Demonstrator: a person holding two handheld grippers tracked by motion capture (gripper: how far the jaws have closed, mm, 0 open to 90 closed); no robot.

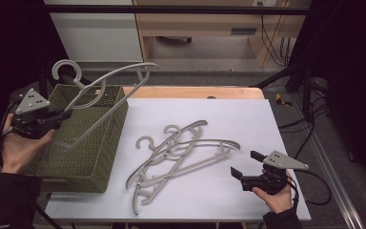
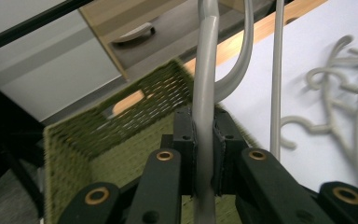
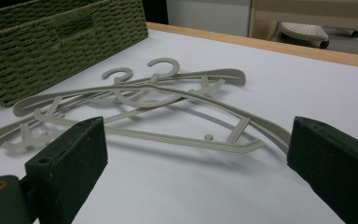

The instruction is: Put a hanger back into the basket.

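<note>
Over the green woven basket (image 1: 88, 143) at the left of the white surface (image 1: 248, 119), the left tool (image 1: 57, 116) pinches a grey plastic hanger (image 1: 106, 81) and holds it in the air, its hook up and to the left, its long arm slanting down into the basket. From the left gripper view, the two black jaws press against the hanger's bar (image 2: 205, 93) from both sides, with the basket's rim just behind them. Near the middle of the surface, a pile of three more grey hangers (image 1: 181, 152) lies tangled and flat, just beside the basket. At the lower right, the right tool (image 1: 248, 163) rests low by the surface, jaws spread wide with nothing between them, pointing toward the pile (image 3: 135, 98).
</note>
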